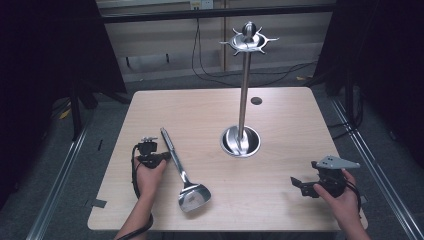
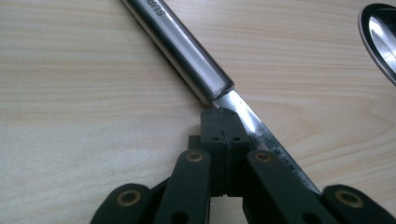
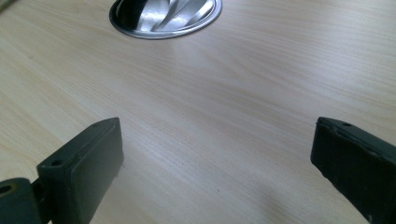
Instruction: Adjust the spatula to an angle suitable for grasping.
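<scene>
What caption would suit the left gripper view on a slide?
Left gripper, jaws shut together, beside the steel spatula's neck on the wooden table.

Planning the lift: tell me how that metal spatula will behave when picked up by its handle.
The spatula looks like solid steel, so probably stiff. Its broad blade end will likely droop from a handle grip. The polished round handle may slip or roll. The left claw, shut, sits against the neck.

Spatula (image 1: 182, 167) flat on bench (image 1: 280, 210), left half, handle toward far edge, blade toward near edge. Left gripper (image 1: 161, 158) just left of spatula, tips at its shank. Utensil stand (image 1: 241, 140) right of spatula, near bench centre. Right gripper (image 1: 302, 186) by near right corner, well apart from stand.
</scene>
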The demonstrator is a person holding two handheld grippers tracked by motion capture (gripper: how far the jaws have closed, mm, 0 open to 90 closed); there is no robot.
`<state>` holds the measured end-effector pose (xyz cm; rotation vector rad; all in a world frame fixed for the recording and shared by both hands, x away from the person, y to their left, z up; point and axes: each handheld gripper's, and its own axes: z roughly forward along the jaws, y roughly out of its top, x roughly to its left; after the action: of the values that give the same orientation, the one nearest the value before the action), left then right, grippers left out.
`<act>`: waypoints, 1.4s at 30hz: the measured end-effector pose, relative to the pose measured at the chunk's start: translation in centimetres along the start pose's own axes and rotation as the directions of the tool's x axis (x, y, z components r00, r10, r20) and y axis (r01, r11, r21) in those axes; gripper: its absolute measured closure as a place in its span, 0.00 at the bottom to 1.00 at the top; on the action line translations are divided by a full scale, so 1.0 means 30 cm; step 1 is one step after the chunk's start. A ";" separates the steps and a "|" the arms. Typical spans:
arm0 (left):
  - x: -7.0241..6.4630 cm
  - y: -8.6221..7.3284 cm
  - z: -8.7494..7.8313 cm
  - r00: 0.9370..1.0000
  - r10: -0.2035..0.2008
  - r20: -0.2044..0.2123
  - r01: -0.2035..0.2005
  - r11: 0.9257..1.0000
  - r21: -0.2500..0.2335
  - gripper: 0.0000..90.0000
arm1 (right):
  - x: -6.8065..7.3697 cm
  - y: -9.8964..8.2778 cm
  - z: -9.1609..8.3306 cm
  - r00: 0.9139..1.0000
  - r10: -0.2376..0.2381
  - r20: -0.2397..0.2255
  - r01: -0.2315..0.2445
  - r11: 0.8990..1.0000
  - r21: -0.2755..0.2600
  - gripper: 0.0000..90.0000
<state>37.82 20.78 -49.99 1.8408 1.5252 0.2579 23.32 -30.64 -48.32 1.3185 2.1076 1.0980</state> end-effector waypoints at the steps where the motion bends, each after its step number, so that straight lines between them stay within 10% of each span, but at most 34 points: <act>1: -0.004 0.001 0.003 1.000 -0.003 0.002 0.003 1.000 -0.002 1.00 | 0.000 0.000 0.000 1.000 0.000 0.001 0.000 1.000 0.001 0.02; 42: -0.143 0.080 0.098 0.997 0.065 0.031 -0.068 0.993 0.092 0.96 | 0.018 0.006 0.008 1.000 -0.024 -0.010 0.024 1.000 0.003 0.02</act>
<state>40.15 15.57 -49.38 1.9624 1.4803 0.1940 23.33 -30.03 -48.30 1.2883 2.1271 1.0941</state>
